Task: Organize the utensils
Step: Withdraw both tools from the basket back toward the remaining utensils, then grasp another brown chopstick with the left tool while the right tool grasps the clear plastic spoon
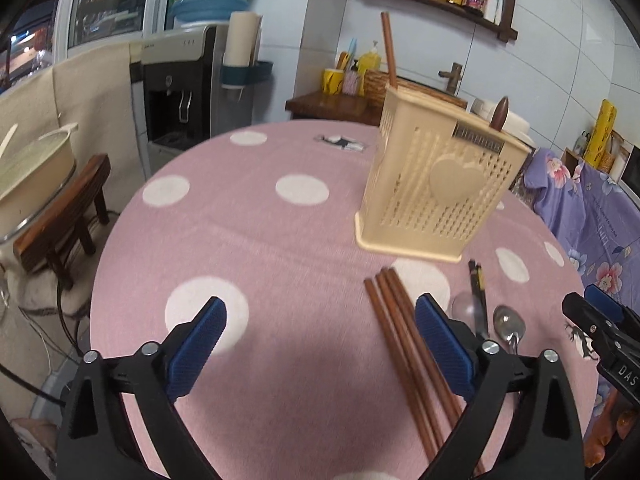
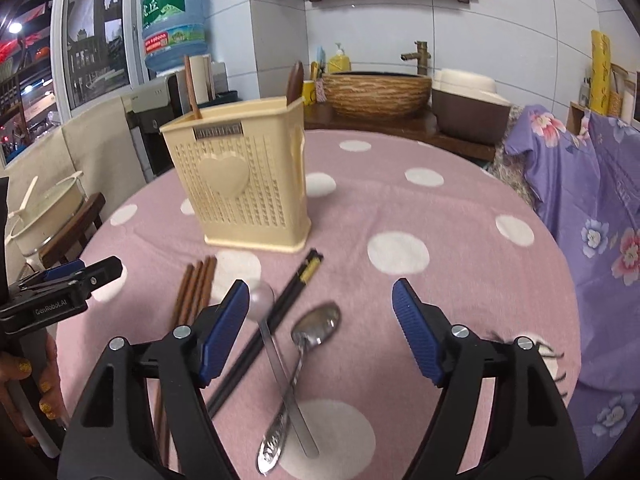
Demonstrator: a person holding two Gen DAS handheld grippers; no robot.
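Observation:
A beige slotted utensil holder (image 1: 436, 192) (image 2: 248, 192) stands upright on the table, with one brown chopstick and a wooden handle sticking out of it. In front of it lie several brown chopsticks (image 1: 400, 340) (image 2: 196, 292), a black pair of chopsticks (image 1: 478, 292) (image 2: 292, 296) and two crossed metal spoons (image 1: 509, 326) (image 2: 316, 328). My left gripper (image 1: 320, 308) hangs open above the cloth, the brown chopsticks lying just inside its right finger, untouched. My right gripper (image 2: 320, 286) is open over the spoons and grips nothing.
The round table wears a pink cloth with white dots (image 1: 280, 240). A wooden stool (image 1: 64, 216) and a water dispenser (image 1: 180, 92) stand to the left. A purple flowered cloth (image 2: 592, 208) drapes at the right, and a woven basin (image 2: 376, 92) sits behind.

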